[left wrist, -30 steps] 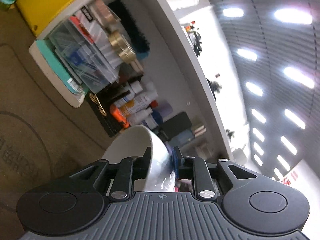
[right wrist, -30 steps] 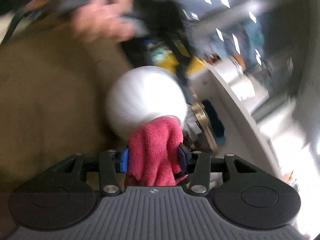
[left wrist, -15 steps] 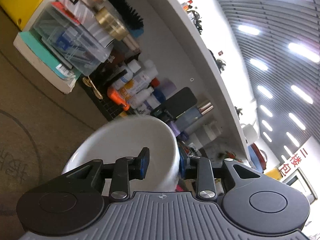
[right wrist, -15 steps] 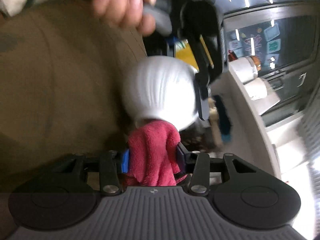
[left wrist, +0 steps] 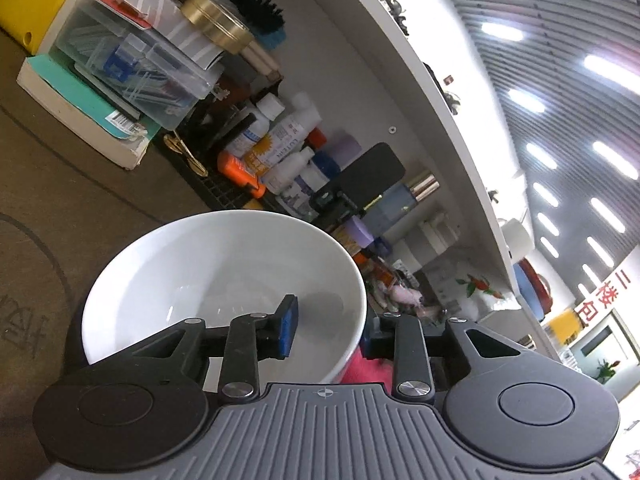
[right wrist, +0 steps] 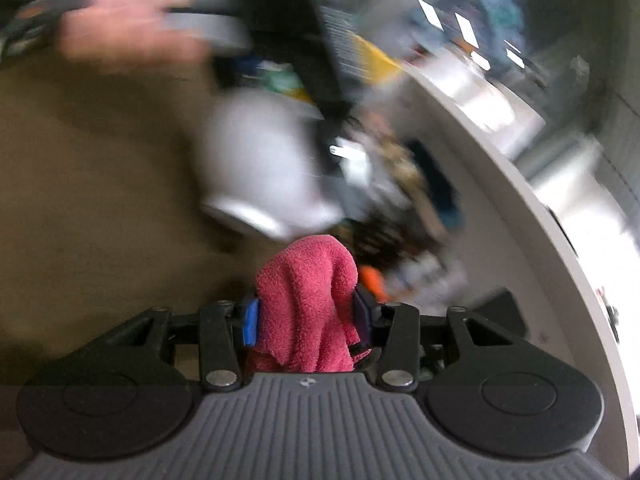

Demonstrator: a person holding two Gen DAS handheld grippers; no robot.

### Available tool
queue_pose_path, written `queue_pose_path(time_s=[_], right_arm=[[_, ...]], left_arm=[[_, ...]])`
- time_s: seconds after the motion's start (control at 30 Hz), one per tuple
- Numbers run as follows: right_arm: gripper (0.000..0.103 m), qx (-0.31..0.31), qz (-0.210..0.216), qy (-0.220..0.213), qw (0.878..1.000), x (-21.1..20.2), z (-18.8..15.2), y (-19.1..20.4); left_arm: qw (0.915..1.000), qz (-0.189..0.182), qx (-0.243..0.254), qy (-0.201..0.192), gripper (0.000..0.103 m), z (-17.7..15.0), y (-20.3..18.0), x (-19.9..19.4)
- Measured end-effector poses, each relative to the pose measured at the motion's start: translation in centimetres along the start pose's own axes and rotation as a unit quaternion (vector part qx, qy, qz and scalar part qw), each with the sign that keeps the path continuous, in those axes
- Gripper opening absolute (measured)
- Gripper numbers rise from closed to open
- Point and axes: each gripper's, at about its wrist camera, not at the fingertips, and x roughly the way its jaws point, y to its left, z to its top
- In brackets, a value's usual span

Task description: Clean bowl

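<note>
My left claw (left wrist: 326, 330) has the glossy white ceramic bowl (left wrist: 224, 280) by its wall: the blue-padded finger (left wrist: 289, 326) sits inside the basin, the other finger is outside beyond the rim, and the jaws, standing narrow, are closing on that wall. The bowl fills the space right in front of this claw, its mouth turned toward the camera, held up off the brown table mat (left wrist: 60, 200). Just under the bowl's near edge a bit of pink cloth (left wrist: 366, 372) shows. My right claw (right wrist: 306, 320) is clamped on that pink terry cloth (right wrist: 306, 300), which bulges up between both pads, the jaws partly apart and easing wider around it. Straight ahead of the cloth, just beyond its top fold, hangs the bowl (right wrist: 260, 168), blurred, seen from outside with its foot ring toward me; I cannot tell whether cloth and bowl touch. Farther back, a blurred hand (right wrist: 120, 28) grips the other tool. Behind everything, against the white partition (left wrist: 420, 100), stand bottles (left wrist: 280, 148) and clear plastic boxes (left wrist: 132, 64).
</note>
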Motion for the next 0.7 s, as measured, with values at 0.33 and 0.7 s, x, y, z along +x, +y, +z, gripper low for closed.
queue_pose_path(time_s=[0.33,0.7], right_arm=[[0.051,0.173,-0.010,-0.011,0.985,0.2,-2.5,-2.6],[0.050,0.153,-0.032,-0.013,0.988,0.2,-2.7,-2.9]], left_arm=[[0.9934,0.089,0.071,0.013,0.030,-1.1,-4.1,-2.2],[0.9761,0.132,0.166,0.047,0.011,-4.0,-6.8,-2.3]])
